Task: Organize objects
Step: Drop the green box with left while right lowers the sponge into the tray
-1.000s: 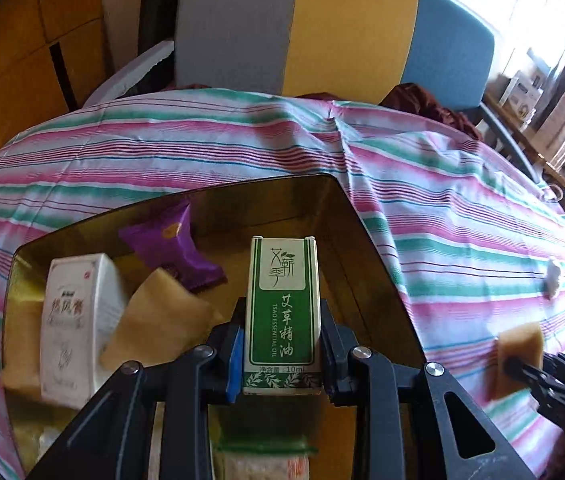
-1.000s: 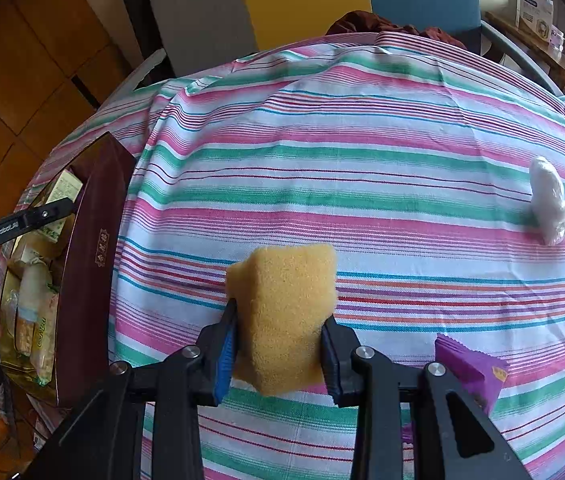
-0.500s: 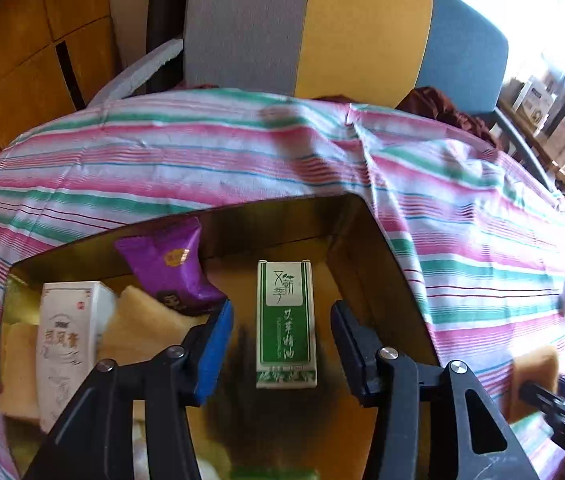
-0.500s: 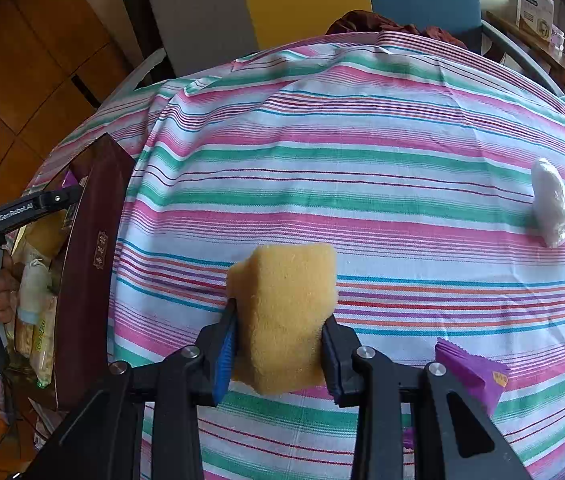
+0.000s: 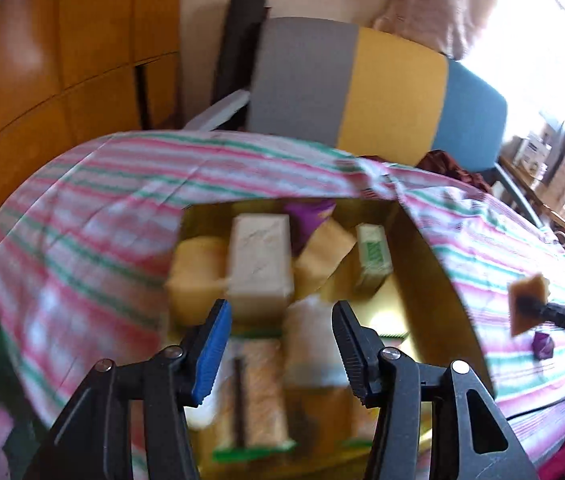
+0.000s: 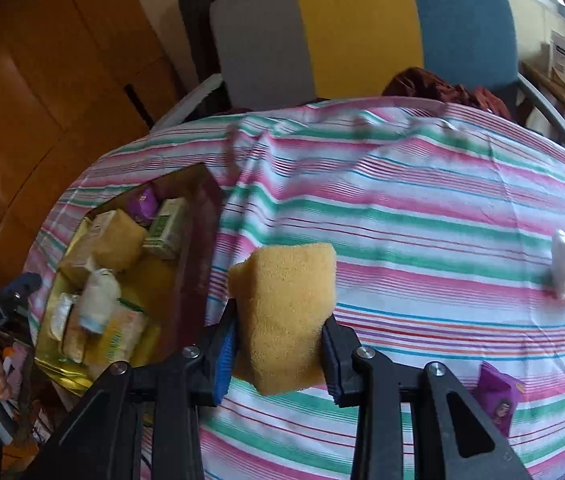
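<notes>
A dark box with a gold lining (image 5: pixel 438 264) sits on the striped tablecloth (image 6: pixel 422 208) and holds several items: a green oil carton (image 5: pixel 372 256), a white carton (image 5: pixel 260 260), yellow sponges and a purple packet. My left gripper (image 5: pixel 278 340) is open and empty, raised above the box's near end; it also shows in the right wrist view (image 6: pixel 14 292). My right gripper (image 6: pixel 278 348) is shut on a yellow sponge (image 6: pixel 286 312), held above the cloth just right of the box (image 6: pixel 198 240). The sponge also shows in the left wrist view (image 5: pixel 528 308).
A white wad (image 6: pixel 562 268) lies on the cloth at the right. A purple packet (image 6: pixel 500 398) lies near the front right. A grey, yellow and blue chair back (image 6: pixel 362 28) stands behind the table. Wooden cabinets (image 5: pixel 42 80) are at the left.
My left gripper let go of the green oil carton in the box, opened, and pulled back and up. My right gripper carried the sponge up and left toward the box.
</notes>
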`<state>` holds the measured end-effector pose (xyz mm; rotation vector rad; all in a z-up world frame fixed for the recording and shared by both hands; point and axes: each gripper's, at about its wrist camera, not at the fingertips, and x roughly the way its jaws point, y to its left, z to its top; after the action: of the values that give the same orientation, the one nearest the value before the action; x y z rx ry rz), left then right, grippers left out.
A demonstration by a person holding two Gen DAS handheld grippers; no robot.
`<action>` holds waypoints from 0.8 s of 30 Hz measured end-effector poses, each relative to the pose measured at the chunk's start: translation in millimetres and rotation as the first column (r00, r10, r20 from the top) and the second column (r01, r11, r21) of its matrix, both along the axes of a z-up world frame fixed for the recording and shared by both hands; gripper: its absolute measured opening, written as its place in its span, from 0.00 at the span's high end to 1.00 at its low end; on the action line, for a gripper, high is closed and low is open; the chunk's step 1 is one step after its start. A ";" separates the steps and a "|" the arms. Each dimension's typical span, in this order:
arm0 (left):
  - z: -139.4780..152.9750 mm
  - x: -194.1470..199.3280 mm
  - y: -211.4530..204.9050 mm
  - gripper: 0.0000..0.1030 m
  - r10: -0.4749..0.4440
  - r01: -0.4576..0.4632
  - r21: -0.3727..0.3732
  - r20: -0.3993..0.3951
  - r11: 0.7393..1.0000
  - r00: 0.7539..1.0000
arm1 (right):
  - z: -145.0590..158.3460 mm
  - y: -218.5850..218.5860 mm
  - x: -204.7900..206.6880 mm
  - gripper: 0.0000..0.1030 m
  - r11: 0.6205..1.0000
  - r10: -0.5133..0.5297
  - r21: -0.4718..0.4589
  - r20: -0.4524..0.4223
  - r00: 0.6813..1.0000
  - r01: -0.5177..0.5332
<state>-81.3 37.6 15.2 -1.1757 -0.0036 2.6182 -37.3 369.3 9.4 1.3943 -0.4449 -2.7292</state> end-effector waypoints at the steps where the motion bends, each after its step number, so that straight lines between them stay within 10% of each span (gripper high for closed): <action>1: -2.0 3.4 -7.7 0.48 0.013 -0.014 0.008 0.007 1.000 1.000 | 6.8 -15.4 -5.9 0.65 0.999 0.033 -0.008 -0.015 0.999 -0.033; 10: -10.9 18.7 -37.8 0.48 0.057 -0.057 0.047 0.003 0.997 0.998 | -4.9 -125.2 -84.0 0.64 0.977 0.212 -0.012 0.035 0.977 -0.212; 24: -19.7 24.6 -48.5 0.41 0.076 -0.077 0.051 0.014 0.996 0.997 | -46.2 -145.3 -108.7 0.44 0.981 0.193 -0.062 0.140 0.971 -0.186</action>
<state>-56.7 -10.9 -4.5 -1.1960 -0.1198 2.6602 -146.0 224.0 -36.7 1.5438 -0.3607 -2.4614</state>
